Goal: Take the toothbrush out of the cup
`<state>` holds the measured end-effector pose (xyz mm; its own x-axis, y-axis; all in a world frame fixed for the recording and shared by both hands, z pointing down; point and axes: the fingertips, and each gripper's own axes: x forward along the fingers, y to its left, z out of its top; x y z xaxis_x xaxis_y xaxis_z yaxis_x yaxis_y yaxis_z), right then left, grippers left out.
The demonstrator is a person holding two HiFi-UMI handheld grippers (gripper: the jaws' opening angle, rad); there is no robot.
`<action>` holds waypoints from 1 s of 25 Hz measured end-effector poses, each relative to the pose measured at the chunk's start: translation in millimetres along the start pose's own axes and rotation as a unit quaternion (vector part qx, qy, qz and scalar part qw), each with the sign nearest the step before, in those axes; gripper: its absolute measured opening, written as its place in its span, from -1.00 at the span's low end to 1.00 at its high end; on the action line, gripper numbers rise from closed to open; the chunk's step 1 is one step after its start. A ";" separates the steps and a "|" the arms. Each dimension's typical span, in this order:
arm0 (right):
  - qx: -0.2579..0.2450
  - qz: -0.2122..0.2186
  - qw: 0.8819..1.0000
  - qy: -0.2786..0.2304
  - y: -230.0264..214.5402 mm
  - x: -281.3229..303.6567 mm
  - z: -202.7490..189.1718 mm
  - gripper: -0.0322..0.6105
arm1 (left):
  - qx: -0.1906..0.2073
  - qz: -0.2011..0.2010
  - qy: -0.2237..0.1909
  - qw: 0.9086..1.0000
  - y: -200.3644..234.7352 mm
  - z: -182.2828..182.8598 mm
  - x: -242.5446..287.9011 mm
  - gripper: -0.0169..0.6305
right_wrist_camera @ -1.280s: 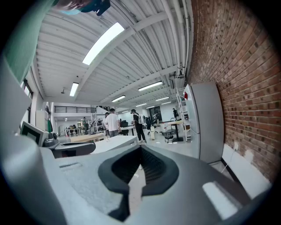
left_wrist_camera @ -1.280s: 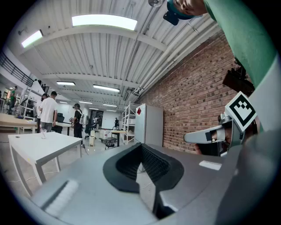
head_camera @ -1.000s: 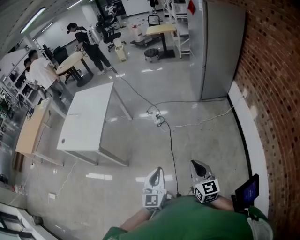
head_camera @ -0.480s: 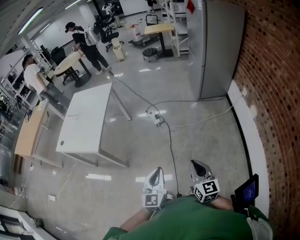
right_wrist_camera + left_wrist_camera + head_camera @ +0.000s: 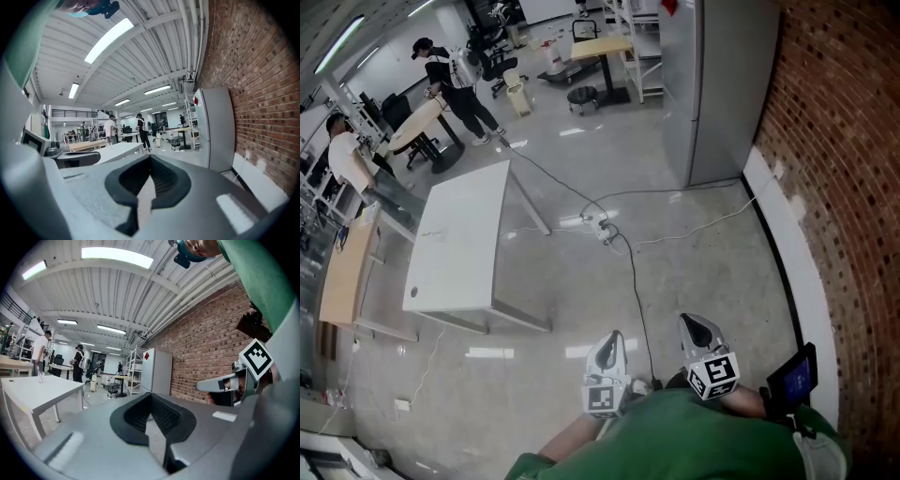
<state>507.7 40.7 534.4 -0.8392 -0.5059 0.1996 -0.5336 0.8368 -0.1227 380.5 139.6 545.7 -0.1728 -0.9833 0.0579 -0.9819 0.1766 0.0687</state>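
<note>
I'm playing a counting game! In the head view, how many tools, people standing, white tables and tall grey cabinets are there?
Tools: 2, the left tool and the right tool
People standing: 2, the person in the black cap and the person in white
White tables: 1, the white table
Tall grey cabinets: 1, the grey cabinet
Total: 6

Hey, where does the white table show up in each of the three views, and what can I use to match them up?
Head view: the white table stands left of centre on the shiny floor.
Left gripper view: it is at the left edge, low in the picture.
Right gripper view: it is just left of centre, behind the jaws.
Shared landmark: the tall grey cabinet against the brick wall, seen in all three views.
</note>
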 end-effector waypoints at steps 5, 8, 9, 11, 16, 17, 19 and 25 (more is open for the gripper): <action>-0.005 -0.019 1.000 0.003 12.1 -5.2 -0.8 -0.90 | -0.004 -0.016 0.011 1.000 8.6 -5.7 -13.1 -0.93; -0.007 -0.018 1.000 0.005 15.2 -5.7 0.0 -0.90 | -0.004 -0.022 0.014 1.000 8.0 -1.3 -14.0 -0.93; -0.007 -0.016 1.000 0.006 10.9 -2.6 0.0 -0.90 | -0.005 -0.023 0.012 1.000 6.1 1.6 -8.2 -0.93; -0.005 -0.013 1.000 0.007 -0.6 4.8 0.9 -0.90 | -0.004 -0.019 0.011 1.000 3.3 2.7 4.6 -0.93; -0.005 -0.001 1.000 -0.006 -35.4 18.9 14.1 -0.90 | 0.005 -0.006 0.012 1.000 -10.7 10.4 39.3 -0.93; -0.005 0.002 1.000 -0.008 -43.0 20.5 16.5 -0.90 | 0.007 -0.005 0.010 1.000 -15.1 13.5 46.3 -0.93; -0.004 0.006 1.000 -0.009 -57.6 22.6 19.7 -0.90 | 0.011 0.003 0.007 1.000 -22.6 15.9 58.2 -0.93; -0.001 0.023 1.000 -0.012 -97.6 28.7 21.9 -0.90 | 0.019 0.024 0.000 1.000 -45.9 13.7 91.1 -0.93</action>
<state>533.4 -60.1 530.8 -0.8651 -0.4719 0.1697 -0.4943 0.8597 -0.1288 408.8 41.3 534.2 -0.2190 -0.9739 0.0601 -0.9749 0.2210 0.0287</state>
